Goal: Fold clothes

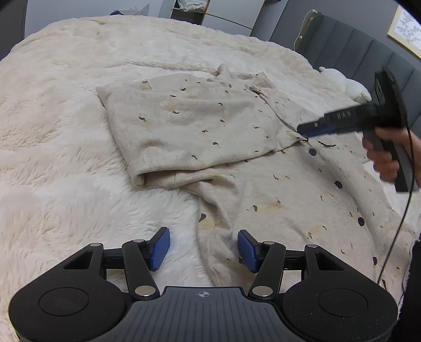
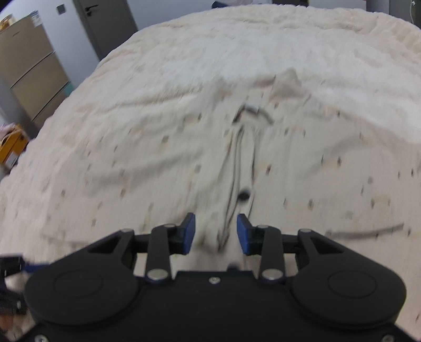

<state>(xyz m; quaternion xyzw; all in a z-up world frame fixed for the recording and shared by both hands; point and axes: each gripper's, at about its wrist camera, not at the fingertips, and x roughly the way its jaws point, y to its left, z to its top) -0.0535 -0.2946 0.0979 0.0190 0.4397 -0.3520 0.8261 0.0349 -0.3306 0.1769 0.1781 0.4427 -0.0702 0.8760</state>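
A cream button-up garment [image 1: 200, 126] with small dark marks lies on the fluffy bed blanket [image 1: 52, 157]; its left part is folded over the body and dark buttons [image 1: 312, 151] run down the front. My left gripper [image 1: 204, 248] is open and empty, just above the garment's near edge. My right gripper [image 1: 302, 130] shows in the left wrist view with its tips at the button placket. In the blurred right wrist view my right gripper [image 2: 215, 232] is open, with the placket [image 2: 242, 168] and a button [image 2: 244, 196] just ahead of its fingers.
A grey padded headboard [image 1: 355, 50] stands at the right with a white pillow [image 1: 342, 81] below it. A framed picture [image 1: 405, 29] hangs above. A beige cabinet [image 2: 29, 76] and a grey door [image 2: 105, 23] stand beyond the bed's far side.
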